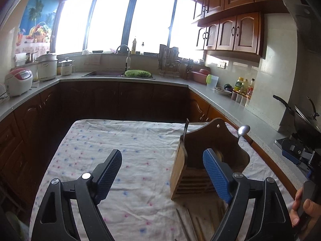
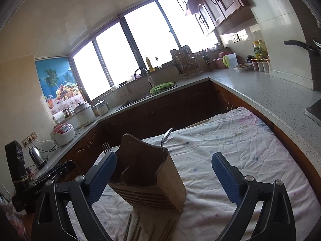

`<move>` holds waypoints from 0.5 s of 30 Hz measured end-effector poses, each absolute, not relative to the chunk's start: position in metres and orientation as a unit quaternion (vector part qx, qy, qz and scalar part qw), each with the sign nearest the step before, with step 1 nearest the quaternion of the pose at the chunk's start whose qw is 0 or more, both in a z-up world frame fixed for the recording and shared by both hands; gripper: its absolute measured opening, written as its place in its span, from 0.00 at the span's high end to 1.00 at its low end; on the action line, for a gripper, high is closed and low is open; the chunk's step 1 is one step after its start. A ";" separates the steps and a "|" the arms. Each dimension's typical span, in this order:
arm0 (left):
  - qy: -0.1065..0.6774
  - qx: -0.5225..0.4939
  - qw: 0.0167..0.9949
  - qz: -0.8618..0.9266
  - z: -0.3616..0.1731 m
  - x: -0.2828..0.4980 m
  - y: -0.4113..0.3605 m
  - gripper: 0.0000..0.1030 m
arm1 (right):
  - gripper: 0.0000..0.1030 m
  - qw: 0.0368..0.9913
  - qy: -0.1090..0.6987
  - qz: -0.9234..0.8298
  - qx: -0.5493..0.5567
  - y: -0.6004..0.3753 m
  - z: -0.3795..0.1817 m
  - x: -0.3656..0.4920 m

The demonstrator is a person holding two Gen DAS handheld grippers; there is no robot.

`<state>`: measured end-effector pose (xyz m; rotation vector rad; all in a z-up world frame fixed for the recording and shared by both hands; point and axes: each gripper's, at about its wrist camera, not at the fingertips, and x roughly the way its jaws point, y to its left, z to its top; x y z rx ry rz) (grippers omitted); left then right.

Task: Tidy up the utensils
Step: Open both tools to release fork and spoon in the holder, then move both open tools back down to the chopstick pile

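Only the left wrist view catches a hand [image 1: 303,206] at its right edge, wrapped round a dark grip, and a lidded wok [image 1: 305,118] on the counter beyond; only the right wrist view takes in a steel kettle [image 2: 37,157] and a black device [image 2: 17,164] on the counter to the left of the wooden utensil holder [image 2: 148,178]. That holder stands upright on the table's speckled cloth [image 1: 124,140], and it is the fixed mark for all else. A fork [image 1: 185,128] rises, tines up, at the holder's left side, and a spoon [image 1: 242,131], bowl up, at its right; both sit inside it. More thin utensils lie flat on the cloth just in front of the holder's base, too dim to name. The left gripper [image 1: 162,172] hangs with its jaws spread wide and empty, one finger over bare cloth left of the holder, the other crossing the holder's front. The right gripper [image 2: 164,176] is likewise wide and empty, the holder showing between its fingers, nearer the left one, with no pad seen pressing on it.
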<state>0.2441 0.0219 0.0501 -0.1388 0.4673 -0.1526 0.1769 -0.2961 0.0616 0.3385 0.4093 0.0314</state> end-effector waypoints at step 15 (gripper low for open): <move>0.304 -0.148 0.939 -0.062 0.020 0.160 0.048 0.14 | 0.05 0.947 0.265 0.004 0.181 -0.274 0.022 0.087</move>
